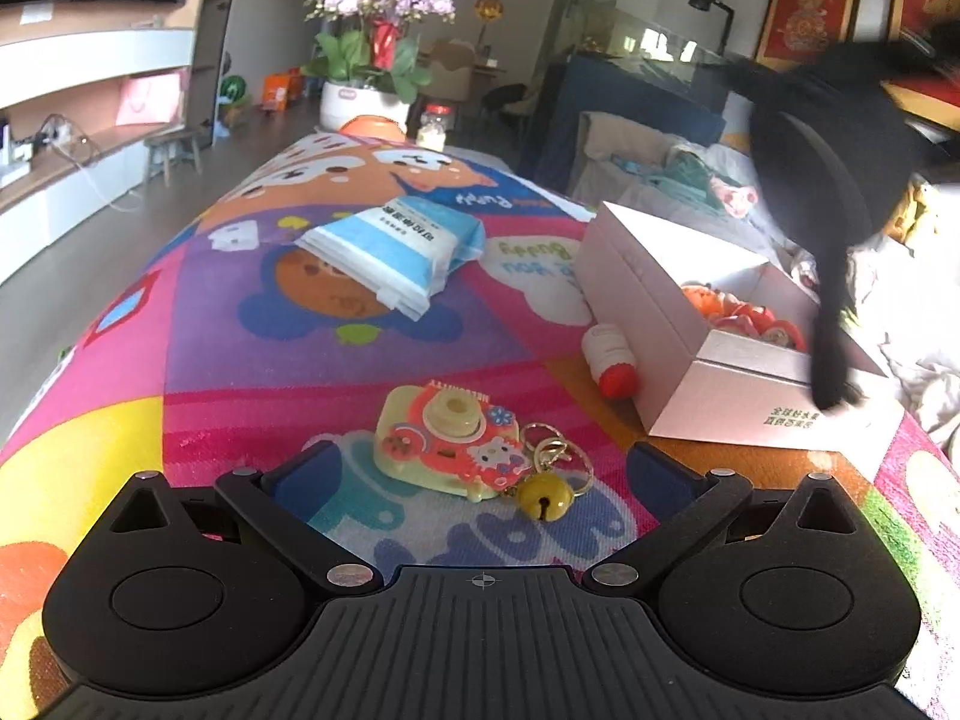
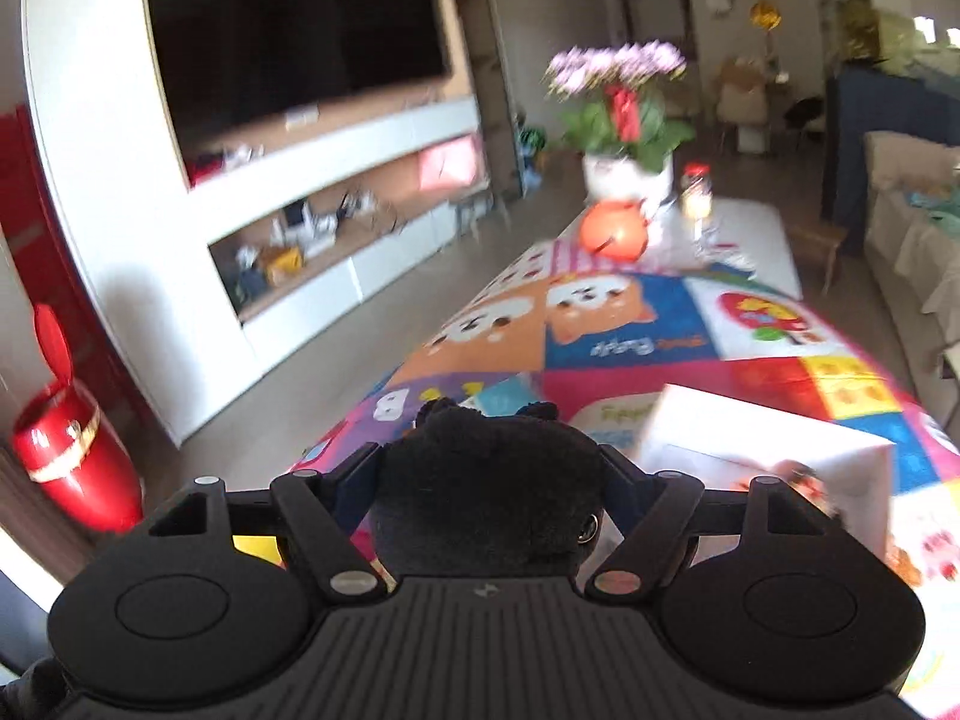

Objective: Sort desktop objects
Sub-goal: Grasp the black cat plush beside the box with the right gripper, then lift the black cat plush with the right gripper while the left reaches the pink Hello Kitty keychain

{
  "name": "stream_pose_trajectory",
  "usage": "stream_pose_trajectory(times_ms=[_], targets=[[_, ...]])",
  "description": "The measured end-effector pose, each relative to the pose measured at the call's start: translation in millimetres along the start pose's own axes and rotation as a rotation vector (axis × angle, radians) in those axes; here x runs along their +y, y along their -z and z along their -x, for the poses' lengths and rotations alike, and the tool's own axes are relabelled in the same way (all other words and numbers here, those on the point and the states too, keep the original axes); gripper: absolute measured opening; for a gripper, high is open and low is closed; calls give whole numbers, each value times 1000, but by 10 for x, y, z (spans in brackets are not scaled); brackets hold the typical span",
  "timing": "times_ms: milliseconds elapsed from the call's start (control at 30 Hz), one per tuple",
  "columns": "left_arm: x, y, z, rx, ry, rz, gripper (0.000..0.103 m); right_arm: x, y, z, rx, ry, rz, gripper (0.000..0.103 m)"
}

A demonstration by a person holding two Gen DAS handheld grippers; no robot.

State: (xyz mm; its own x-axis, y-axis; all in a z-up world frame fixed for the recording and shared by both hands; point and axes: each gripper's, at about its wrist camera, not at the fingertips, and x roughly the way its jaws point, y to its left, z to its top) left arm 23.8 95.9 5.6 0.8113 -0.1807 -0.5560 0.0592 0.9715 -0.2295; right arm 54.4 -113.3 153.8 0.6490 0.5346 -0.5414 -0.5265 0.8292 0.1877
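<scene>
My left gripper is open, low over the colourful mat. A yellow toy camera keychain with a bell lies between its fingers. My right gripper is shut on a black plush toy, held above the table. The same black plush hangs over the open white box in the left wrist view. The box holds orange and red toys. A small white bottle with a red cap lies against the box. A blue-white tissue pack lies further back.
A potted orchid, an orange object and a jar stand at the table's far end. A TV wall unit is to the left, a red bin on the floor, a cluttered sofa to the right.
</scene>
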Motion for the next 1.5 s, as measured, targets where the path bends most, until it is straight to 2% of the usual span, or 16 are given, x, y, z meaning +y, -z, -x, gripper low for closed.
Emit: stream_pose_trajectory(times_ms=[100,333,433,500,567,667,767,867,967,1100,1200,1233,1267,1367,1500], targets=[[-3,-2,-15,9,1,-2,103,-164,260,225,-1,32,-58,76],[-53,-1,-32,22,-27,-26,103,-745,1048,258,110,46,-346,76],[-90,15,3,-3,-78,-34,103,-861,1259,306,95,90,-391,73],[-111,22,32,-19,-96,-44,103,-886,1368,406,62,130,-385,76],[-136,21,34,-19,-117,-57,103,-878,1426,481,25,184,-357,84],[-179,16,16,-9,-145,-85,103,-877,1490,548,-35,266,-290,89],[-217,16,8,-5,-163,-111,103,-867,1533,616,-50,225,-248,94],[-233,22,11,-3,-176,-120,103,-760,1564,550,-10,194,-156,95],[-242,19,31,11,-184,-116,103,-559,1597,321,47,241,13,95],[-309,62,125,45,-107,-97,103,-358,1576,114,59,255,197,95],[-474,82,254,29,-58,-161,103,-346,1503,-43,56,264,242,93],[-528,79,312,16,-47,-192,103,-342,1469,-79,70,256,240,82],[-576,73,353,5,-38,-215,103,-351,1435,-90,93,226,221,73],[-669,43,476,-10,12,-255,103,-464,1300,2,132,144,59,70],[-843,62,525,25,145,-332,103,-787,1189,184,213,-76,-289,70]])
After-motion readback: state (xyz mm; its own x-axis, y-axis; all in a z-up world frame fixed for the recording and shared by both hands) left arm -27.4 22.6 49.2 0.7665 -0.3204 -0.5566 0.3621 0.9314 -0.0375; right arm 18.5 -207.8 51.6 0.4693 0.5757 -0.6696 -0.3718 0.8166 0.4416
